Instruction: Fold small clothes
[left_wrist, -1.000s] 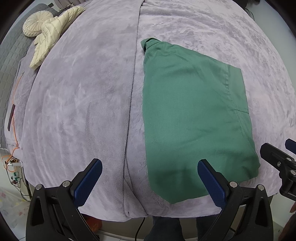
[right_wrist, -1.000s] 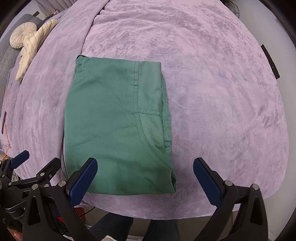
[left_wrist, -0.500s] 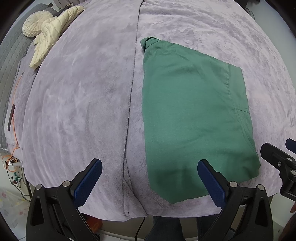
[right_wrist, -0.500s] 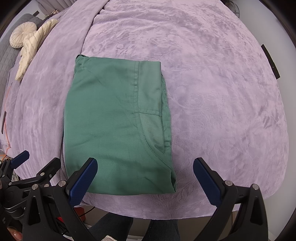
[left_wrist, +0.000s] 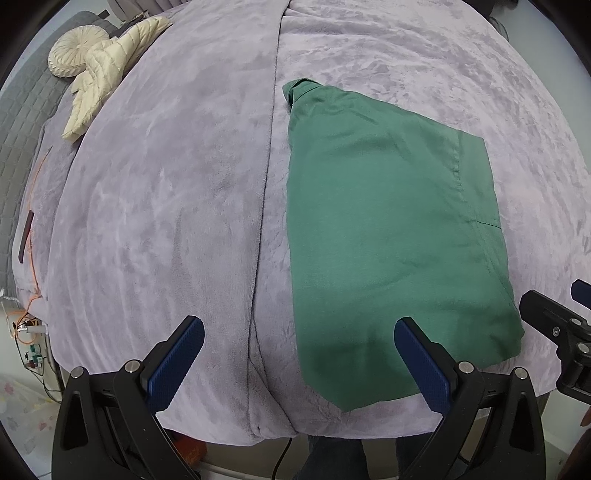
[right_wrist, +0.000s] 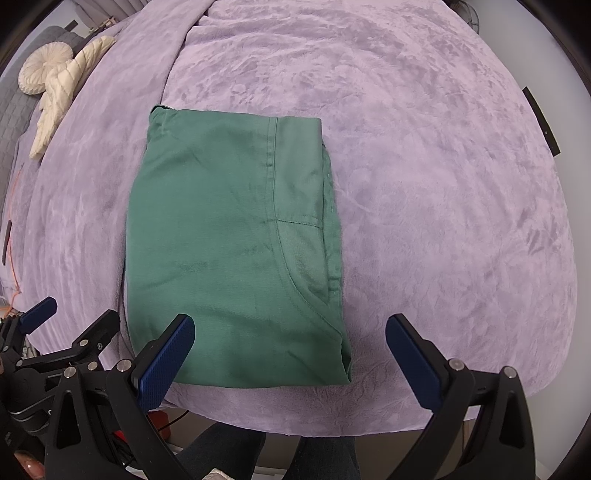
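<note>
A green garment (left_wrist: 388, 236) lies folded into a flat rectangle on the lilac plush blanket (left_wrist: 166, 184), with a seam and a pocket line along its right side (right_wrist: 236, 236). My left gripper (left_wrist: 299, 354) hovers open above the near edge of the bed, its right finger over the garment's near left corner. In the right wrist view my right gripper (right_wrist: 290, 350) is open too, above the garment's near right corner, nothing between its pads. Each gripper shows at the edge of the other's view.
A cream quilted garment (left_wrist: 107, 70) and a round cream cushion (left_wrist: 75, 50) lie at the far left of the bed. A grey quilted cover (left_wrist: 18, 122) and orange cable (left_wrist: 31, 258) run along the left side. The person's legs (right_wrist: 314, 458) stand at the bed's near edge.
</note>
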